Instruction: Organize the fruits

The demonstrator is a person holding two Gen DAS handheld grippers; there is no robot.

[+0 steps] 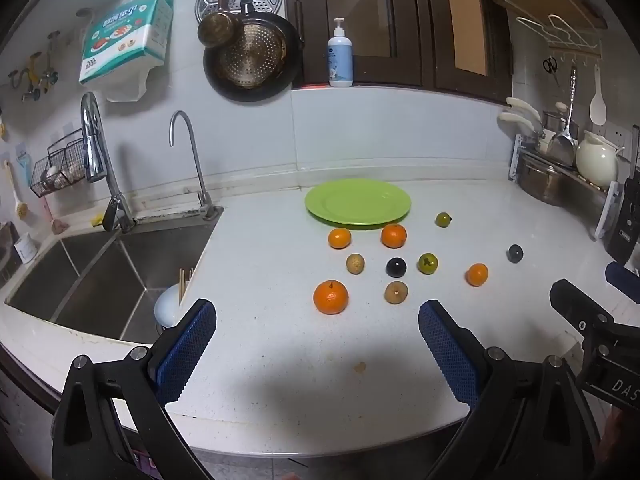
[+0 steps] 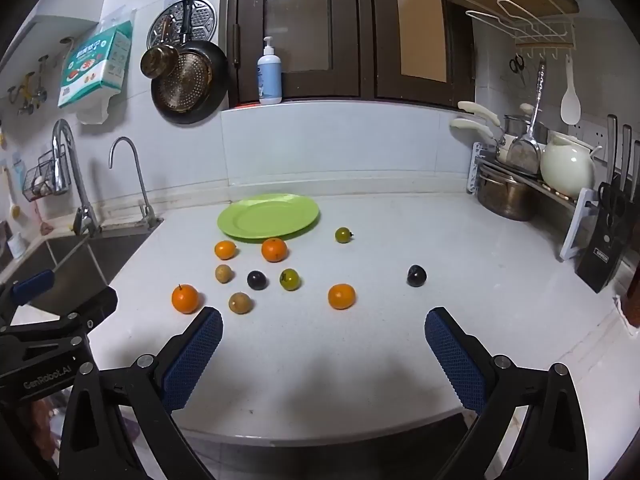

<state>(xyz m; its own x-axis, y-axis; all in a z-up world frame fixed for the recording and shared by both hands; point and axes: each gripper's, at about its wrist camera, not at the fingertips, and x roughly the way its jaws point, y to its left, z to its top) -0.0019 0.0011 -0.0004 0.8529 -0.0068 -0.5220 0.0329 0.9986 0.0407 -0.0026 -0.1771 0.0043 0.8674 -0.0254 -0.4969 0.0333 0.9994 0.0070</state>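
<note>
Right now both tools hang side by side over the near edge of the counter [image 1: 260, 248], tilted down toward the fruit. The left gripper [image 1: 316, 320] has its blue pads spread as wide as they go, with nothing between them; the right gripper [image 2: 324, 328] is just the same, gaping and empty. To me that looks like a ready stance before the first pick.

Closest to the left tool sits the biggest orange [image 1: 330, 297], with a brownish fruit [image 1: 396, 292] just beside it. Nearest the right tool is a smaller orange [image 2: 341, 296], and a dark plum-like fruit [image 2: 416, 275] lies off alone to the right. The rest, oranges, greenish ones and another dark one, are scattered loosely between the tools and the green plate [image 1: 320, 200], which stands bare at the back, presumably waiting to receive them. None touch the plate except one orange [image 1: 393, 235] right at its rim.
</note>
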